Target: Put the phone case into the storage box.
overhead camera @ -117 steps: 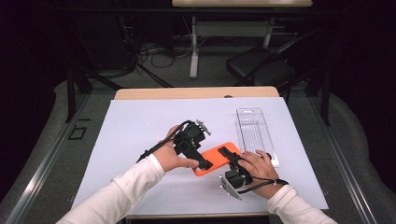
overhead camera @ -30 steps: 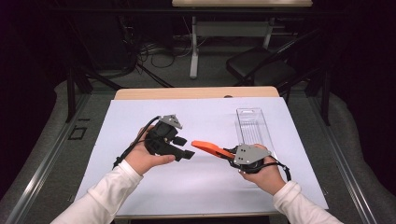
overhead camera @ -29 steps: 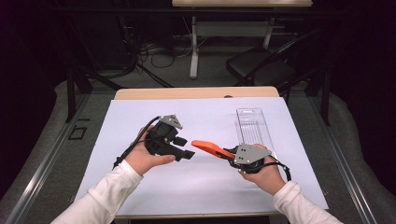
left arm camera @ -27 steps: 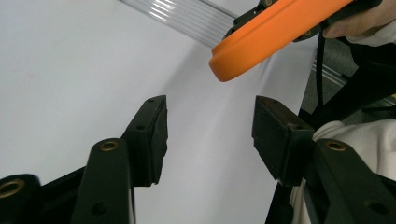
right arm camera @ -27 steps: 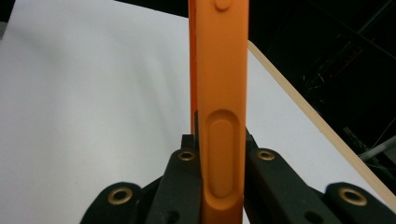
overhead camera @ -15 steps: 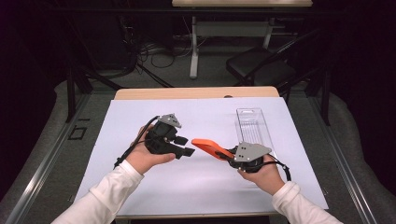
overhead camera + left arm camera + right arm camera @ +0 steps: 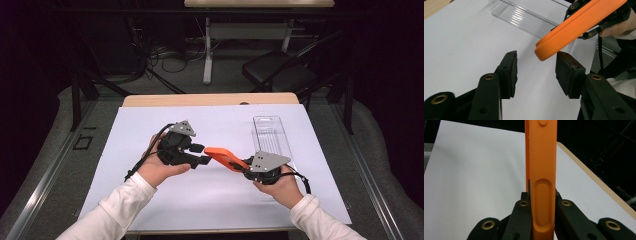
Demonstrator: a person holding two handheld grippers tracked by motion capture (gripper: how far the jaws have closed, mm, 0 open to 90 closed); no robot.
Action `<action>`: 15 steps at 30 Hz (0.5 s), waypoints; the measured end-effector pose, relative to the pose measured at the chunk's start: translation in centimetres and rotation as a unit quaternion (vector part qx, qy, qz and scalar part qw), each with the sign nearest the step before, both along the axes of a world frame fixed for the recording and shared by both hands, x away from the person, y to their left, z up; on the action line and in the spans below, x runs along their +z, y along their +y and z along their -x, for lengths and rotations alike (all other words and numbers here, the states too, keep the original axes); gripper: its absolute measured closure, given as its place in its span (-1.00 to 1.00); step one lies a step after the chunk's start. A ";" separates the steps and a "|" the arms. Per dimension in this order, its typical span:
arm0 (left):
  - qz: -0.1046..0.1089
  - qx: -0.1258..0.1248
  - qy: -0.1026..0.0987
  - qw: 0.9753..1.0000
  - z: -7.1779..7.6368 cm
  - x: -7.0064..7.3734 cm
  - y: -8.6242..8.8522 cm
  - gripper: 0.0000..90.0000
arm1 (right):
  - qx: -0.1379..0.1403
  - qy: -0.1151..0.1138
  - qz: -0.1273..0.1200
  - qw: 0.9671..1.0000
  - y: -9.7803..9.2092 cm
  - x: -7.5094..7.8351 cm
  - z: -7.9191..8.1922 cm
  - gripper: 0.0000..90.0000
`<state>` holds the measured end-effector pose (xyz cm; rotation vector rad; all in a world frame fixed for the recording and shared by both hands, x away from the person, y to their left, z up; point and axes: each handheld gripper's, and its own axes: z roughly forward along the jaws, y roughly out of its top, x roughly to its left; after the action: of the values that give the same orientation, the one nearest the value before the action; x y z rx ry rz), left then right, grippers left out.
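Orange is the colour that jumps out in the high view: a flat orange silicone phone case (image 7: 226,158) is up off the white paper-covered table (image 7: 150,130), clamped at one end by the right gripper (image 7: 249,170). The left gripper (image 7: 201,155) sits just beside the case's free end with its jaws spread apart, nothing in them. A clear ribbed plastic box (image 7: 272,137) lies on the paper behind the right gripper. Compared with about four seconds back, when both grippers were bunched over the case down near the table, the hands are now spread apart and the case hangs between them; over the last second hardly anything has shifted.

Left gripper view: the two black jaws stand wide, and the rounded end of the case (image 7: 574,28) hovers just above and beyond the gap, close to the right-hand pad (image 7: 566,72). Whether it touches that pad is hard to call from here; looks like a sliver of space to me. The clear box (image 7: 524,17) is farther off.

Right gripper view: the case (image 7: 541,170) runs straight up the middle, edge-on, with both jaws pressed tight against its sides, side buttons facing the camera.
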<state>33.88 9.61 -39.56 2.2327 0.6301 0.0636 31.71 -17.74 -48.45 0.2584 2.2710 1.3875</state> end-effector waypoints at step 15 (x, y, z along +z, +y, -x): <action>0.018 0.002 0.001 1.000 -0.1 -0.4 -0.7 0.36 | 0.000 0.008 -0.012 1.000 0.1 -0.1 -0.1 0.93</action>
<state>34.03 8.92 -39.99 2.1979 0.6315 0.0514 31.76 -17.64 -48.51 0.2780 2.2689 1.4172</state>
